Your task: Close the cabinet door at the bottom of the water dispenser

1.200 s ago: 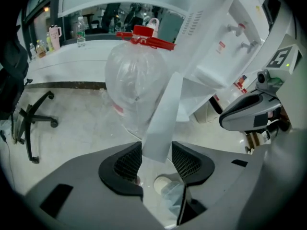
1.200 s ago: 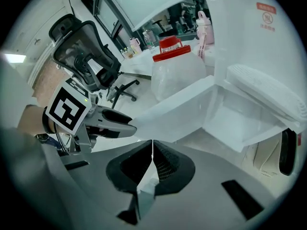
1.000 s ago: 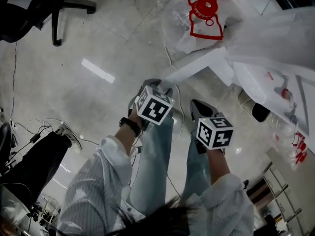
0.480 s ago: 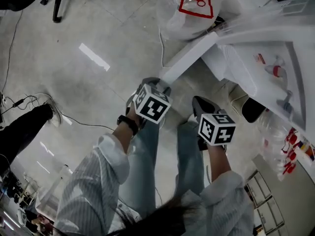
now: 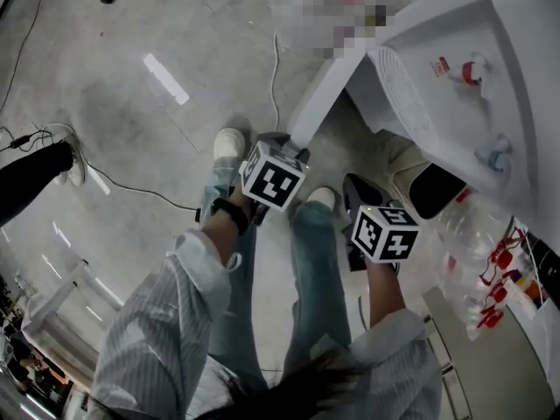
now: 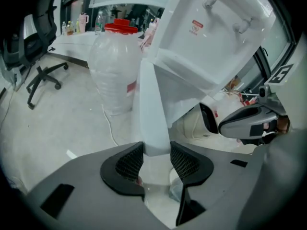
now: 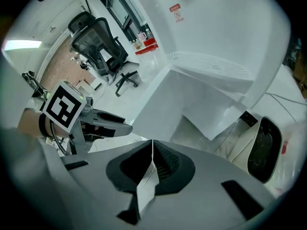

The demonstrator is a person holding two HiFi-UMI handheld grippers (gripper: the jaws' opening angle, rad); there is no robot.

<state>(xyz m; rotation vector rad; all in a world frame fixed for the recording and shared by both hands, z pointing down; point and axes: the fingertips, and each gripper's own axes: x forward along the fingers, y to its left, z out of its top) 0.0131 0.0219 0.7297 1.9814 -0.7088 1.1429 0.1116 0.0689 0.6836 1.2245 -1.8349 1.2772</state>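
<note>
While the left gripper (image 6: 157,152) is closing its jaws around the free edge of the cabinet door (image 6: 152,110) — pads flanking it, not clearly pressing — the door stands swung out from the water dispenser (image 6: 211,28) base (white, wide open). Right gripper (image 7: 151,152) hangs beside — jaws clenched together, empty.
</note>
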